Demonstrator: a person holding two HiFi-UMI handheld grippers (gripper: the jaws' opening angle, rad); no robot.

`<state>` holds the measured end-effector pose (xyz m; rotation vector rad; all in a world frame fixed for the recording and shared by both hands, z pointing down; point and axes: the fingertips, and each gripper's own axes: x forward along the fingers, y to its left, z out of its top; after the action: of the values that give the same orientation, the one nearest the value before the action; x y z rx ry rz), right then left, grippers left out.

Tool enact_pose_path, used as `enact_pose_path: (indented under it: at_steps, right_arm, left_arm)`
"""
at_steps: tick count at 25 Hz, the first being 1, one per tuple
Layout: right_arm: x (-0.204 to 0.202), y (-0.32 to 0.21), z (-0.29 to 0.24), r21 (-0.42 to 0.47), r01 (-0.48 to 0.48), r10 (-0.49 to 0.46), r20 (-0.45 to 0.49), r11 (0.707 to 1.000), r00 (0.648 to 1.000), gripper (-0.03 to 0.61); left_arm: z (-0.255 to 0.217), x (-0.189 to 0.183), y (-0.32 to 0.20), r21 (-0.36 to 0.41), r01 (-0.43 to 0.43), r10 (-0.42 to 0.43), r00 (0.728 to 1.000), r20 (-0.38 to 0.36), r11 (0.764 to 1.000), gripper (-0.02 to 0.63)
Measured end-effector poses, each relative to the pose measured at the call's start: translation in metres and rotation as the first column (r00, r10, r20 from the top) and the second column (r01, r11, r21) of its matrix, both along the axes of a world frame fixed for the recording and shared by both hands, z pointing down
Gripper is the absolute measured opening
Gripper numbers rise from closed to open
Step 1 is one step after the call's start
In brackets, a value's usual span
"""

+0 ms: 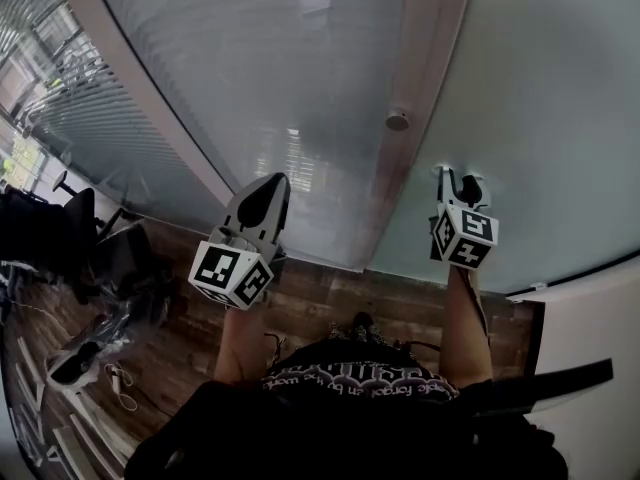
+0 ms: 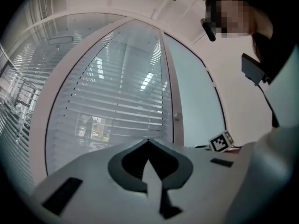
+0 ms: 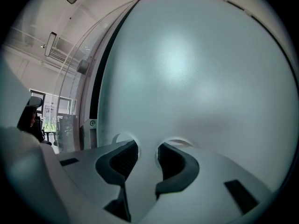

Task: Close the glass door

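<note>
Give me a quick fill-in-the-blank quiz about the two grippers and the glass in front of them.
The left gripper has its jaws ____. The right gripper has its jaws ____, with nothing between them. Behind the glass facing the left gripper hang horizontal ____.
Missing words: shut; open; blinds.

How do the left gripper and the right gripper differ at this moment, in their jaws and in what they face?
The left gripper has its jaws together, the tips meeting; the right gripper has its jaws apart, with only a gap between them. The left gripper faces the blind-covered pane; the right gripper faces the frosted pane, with its tips close up to it. Both are empty and have white bodies.
</note>
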<state>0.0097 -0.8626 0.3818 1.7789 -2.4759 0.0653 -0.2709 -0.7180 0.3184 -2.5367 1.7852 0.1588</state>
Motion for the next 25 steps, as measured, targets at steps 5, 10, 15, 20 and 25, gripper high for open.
enact_pose_path:
  at_steps: [5, 10, 15, 20, 25]
  right_arm:
    - [0.002, 0.012, 0.000, 0.006, 0.024, -0.024, -0.019, 1.000, 1.000, 0.124]
    - [0.009, 0.038, -0.002, 0.033, 0.019, -0.018, -0.038, 0.999, 0.999, 0.124]
    - [0.018, 0.058, -0.015, 0.068, -0.018, 0.019, -0.012, 0.998, 1.000, 0.085]
    - [0.019, 0.073, -0.040, 0.122, 0.003, -0.006, 0.022, 0.993, 1.000, 0.003]
    - [0.015, 0.091, -0.071, 0.199, 0.045, -0.046, 0.002, 0.979, 0.999, 0.003]
  left_arm:
    - [0.001, 0.010, -0.001, -0.004, -0.031, 0.031, 0.999, 0.012, 1.000, 0.002]
    - [0.002, 0.009, 0.002, -0.008, -0.033, 0.033, 0.999, 0.001, 0.999, 0.002]
    - [-0.001, 0.013, 0.001, -0.003, -0.046, 0.046, 0.999, -0.003, 0.999, 0.002]
    - [0.002, 0.017, 0.002, -0.007, -0.057, 0.057, 0.998, -0.006, 0.998, 0.002]
    - [0.001, 0.023, 0.002, 0.002, -0.070, 0.070, 0.997, -0.012, 0.998, 0.002]
